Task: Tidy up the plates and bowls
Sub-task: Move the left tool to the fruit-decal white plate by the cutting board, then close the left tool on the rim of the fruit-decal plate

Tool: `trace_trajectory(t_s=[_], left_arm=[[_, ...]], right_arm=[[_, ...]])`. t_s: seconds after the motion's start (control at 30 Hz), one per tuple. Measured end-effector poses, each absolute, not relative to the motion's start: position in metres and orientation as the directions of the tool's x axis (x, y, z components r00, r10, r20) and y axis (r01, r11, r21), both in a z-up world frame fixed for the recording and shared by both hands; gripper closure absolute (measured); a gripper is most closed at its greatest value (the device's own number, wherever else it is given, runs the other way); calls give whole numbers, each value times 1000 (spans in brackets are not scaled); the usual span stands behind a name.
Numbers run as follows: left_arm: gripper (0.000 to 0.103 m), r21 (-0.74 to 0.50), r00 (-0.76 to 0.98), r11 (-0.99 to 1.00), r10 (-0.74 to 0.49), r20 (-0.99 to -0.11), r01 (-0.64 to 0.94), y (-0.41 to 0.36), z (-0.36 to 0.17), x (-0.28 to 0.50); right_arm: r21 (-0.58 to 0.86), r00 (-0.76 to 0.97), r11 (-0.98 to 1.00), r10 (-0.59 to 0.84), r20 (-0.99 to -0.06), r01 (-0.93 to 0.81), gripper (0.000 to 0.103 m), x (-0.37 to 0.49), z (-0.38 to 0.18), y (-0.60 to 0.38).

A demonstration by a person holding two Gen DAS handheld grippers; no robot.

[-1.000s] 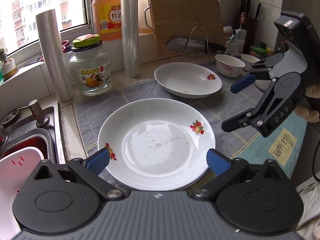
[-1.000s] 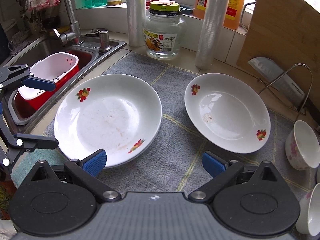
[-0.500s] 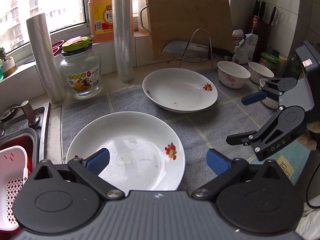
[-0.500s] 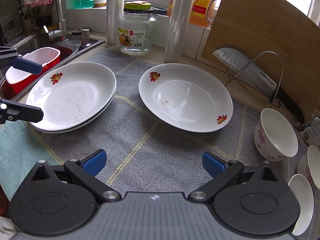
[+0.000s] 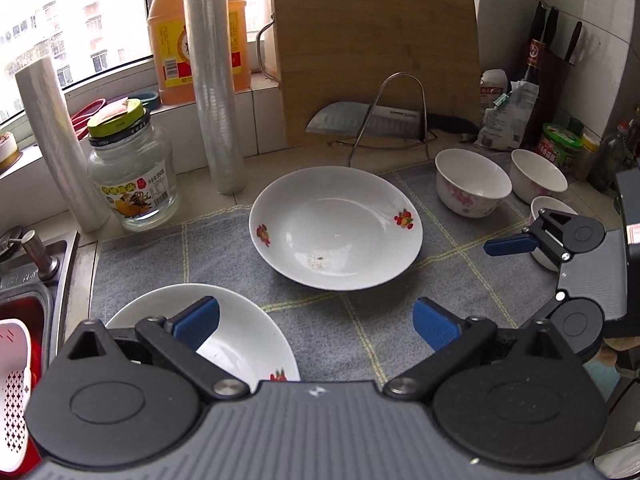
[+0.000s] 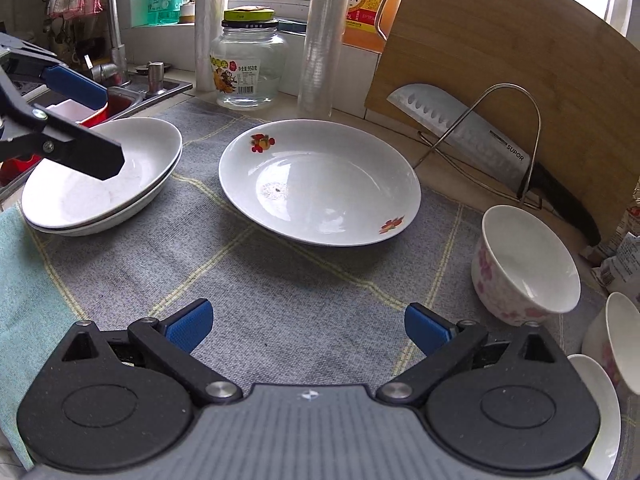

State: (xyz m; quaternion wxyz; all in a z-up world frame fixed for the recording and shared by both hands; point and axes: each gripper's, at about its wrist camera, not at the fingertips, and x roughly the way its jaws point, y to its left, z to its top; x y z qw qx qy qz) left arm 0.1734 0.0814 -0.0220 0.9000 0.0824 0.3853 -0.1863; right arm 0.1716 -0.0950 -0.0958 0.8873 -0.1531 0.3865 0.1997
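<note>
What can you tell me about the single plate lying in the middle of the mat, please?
The plate is a deep, glossy white dish, ceramic by its look, with red fruit prints at two opposite rim spots and a few specks inside. It lies upright and empty on the grey checked mat, apart from the stacked plates and the flowered bowl; neither gripper touches it.

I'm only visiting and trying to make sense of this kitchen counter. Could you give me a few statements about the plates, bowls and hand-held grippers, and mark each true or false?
1. The left hand-held gripper is open and holds nothing. True.
2. The lone plate on the grey mat has another plate beneath it. False: it sits alone; the stacked plates are nearer the sink.
3. The floral bowl stands upright. True.
4. The right hand-held gripper is clamped on a bowl. False: it is open and empty.
5. The cleaver lies flat on the mat. False: it rests in a wire rack against the cutting board.
</note>
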Motion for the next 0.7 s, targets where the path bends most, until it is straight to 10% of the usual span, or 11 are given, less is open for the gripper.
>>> trace_trajectory(t_s=[0.7], left_arm=[[1,72,592,866,-276,-758,495,46,-36,244]], right_arm=[[-92,619,895,226,-752,-437,0,220,-122,-86]])
